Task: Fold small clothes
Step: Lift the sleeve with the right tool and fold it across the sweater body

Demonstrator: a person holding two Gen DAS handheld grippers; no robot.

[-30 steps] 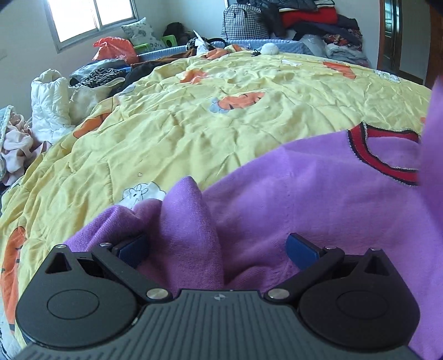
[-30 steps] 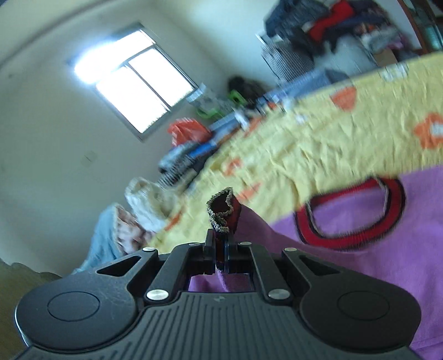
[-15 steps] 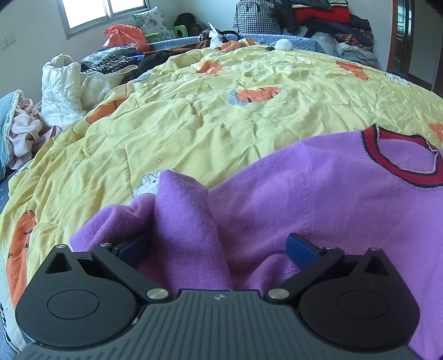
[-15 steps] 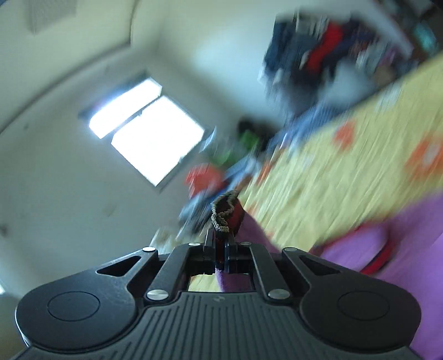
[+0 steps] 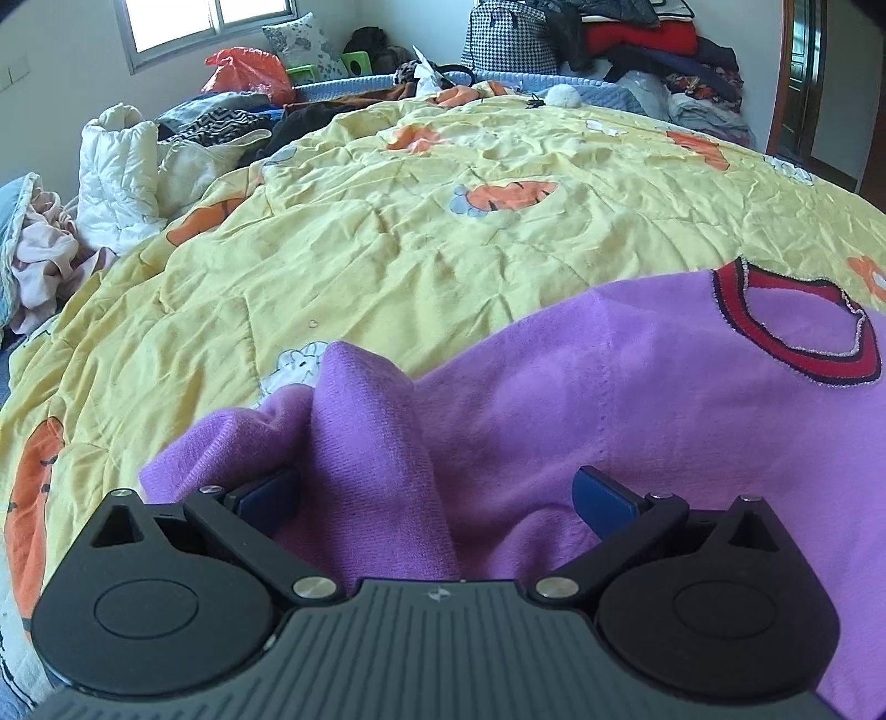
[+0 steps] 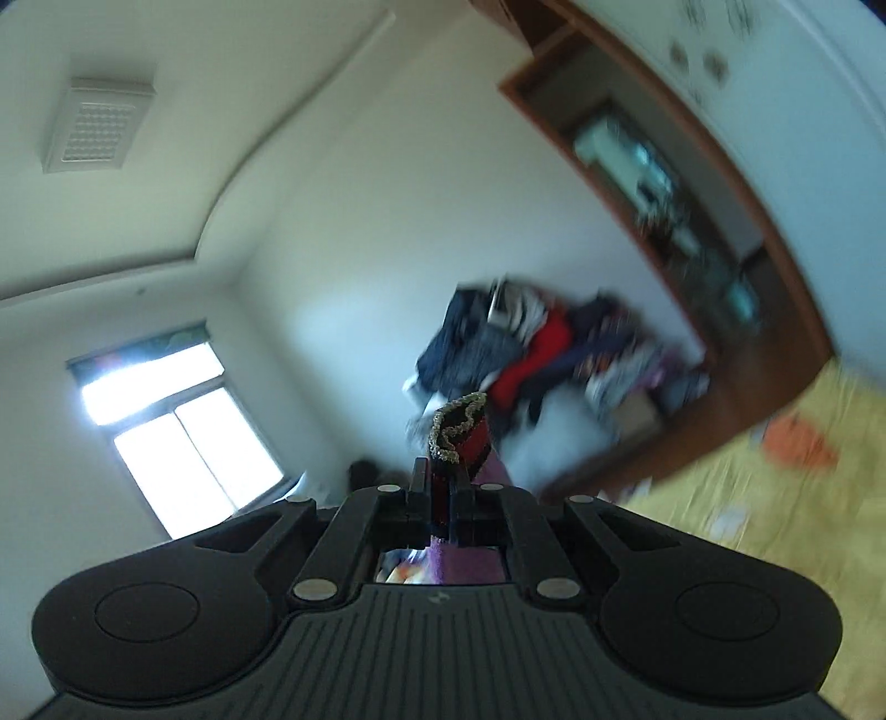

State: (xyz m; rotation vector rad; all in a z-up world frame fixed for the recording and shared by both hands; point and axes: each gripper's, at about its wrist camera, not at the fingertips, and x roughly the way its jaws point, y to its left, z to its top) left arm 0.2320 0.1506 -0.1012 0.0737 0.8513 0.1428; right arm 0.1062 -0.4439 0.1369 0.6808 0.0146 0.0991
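A small purple sweater with a red and dark collar lies on the yellow quilt. My left gripper is open, its blue pads either side of a raised fold of the purple cloth. My right gripper is shut on the sweater's red cuff, whose glittery edge sticks up above the jaws. The right wrist view is tilted up at the wall and ceiling, and purple cloth hangs below the jaws.
Piles of clothes lie at the far right of the bed and at its left edge. A window is on the far wall and a wooden door frame stands on the right.
My right gripper has swung up and to the right with the cuff, so its view went from the bed to the wall and ceiling. The left gripper has stayed open around the fold.
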